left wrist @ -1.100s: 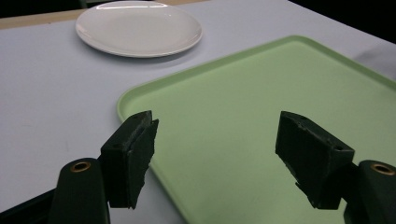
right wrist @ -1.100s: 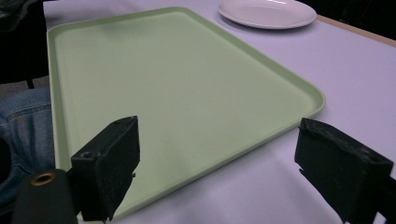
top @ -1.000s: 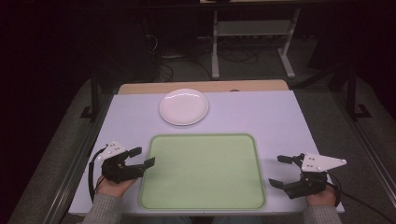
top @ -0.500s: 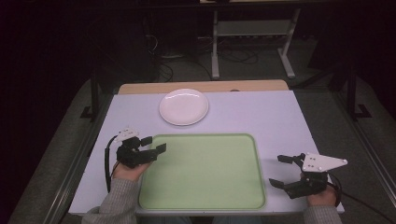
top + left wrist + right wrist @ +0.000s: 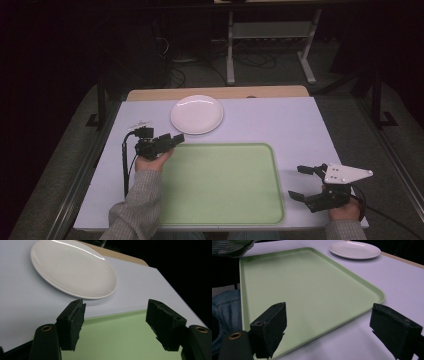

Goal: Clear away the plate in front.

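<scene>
1. A white plate (image 5: 196, 114) sits bare at the far side of the bench (image 5: 300, 125), just beyond the far left corner of a green tray (image 5: 220, 185).
2. The left gripper (image 5: 172, 140), jaws open, hovers at that corner, pointing toward the plate.
3. The right gripper (image 5: 300, 182), jaws spread wide, rests off the tray's near right edge.

Desk (image 5: 300, 125): pale lavender top, bare wooden strip (image 5: 215, 93) along far edge. Behind the desk, a white metal stand (image 5: 270, 35) on dark grey floor (image 5: 350, 115), loose cables (image 5: 250, 60) lying near its feet. Background dark.
</scene>
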Demonstrator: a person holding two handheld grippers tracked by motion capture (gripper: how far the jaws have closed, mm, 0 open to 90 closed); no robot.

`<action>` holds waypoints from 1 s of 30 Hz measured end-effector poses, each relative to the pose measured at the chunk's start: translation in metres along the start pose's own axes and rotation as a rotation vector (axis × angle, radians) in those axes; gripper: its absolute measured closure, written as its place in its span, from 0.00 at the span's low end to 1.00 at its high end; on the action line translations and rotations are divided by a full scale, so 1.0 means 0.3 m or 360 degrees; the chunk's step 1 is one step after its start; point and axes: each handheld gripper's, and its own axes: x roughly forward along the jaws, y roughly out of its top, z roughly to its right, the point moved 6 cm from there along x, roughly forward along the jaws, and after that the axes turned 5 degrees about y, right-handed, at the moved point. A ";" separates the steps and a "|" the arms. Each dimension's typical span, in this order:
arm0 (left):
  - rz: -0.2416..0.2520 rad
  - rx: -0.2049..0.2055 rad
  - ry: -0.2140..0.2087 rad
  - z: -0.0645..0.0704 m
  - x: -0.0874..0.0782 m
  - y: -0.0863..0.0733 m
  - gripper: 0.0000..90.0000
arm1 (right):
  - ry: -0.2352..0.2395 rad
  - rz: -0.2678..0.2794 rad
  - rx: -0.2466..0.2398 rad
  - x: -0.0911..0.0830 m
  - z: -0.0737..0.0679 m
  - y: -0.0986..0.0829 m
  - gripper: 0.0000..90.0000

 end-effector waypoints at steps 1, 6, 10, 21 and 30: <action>0.0011 -0.0046 -0.0011 0.002 0.021 0.010 0.35 | 0.0000 0.0001 -0.0001 0.000 0.000 0.000 0.15; -0.0011 -0.0132 0.0039 -0.007 0.074 0.034 0.36 | 0.0003 0.0008 0.0001 -0.001 0.000 0.002 0.15; -0.0036 -0.0321 0.0114 -0.055 0.131 0.051 0.37 | 0.0005 0.0022 0.0002 -0.002 0.002 0.004 0.15; 0.0001 -0.0734 0.0265 -0.121 0.222 0.074 0.46 | 0.0013 0.0042 0.0004 -0.004 0.006 0.006 0.15; -0.0008 -0.0956 0.0380 -0.169 0.276 0.057 0.53 | 0.0016 0.0040 -0.0016 -0.006 0.003 0.007 0.15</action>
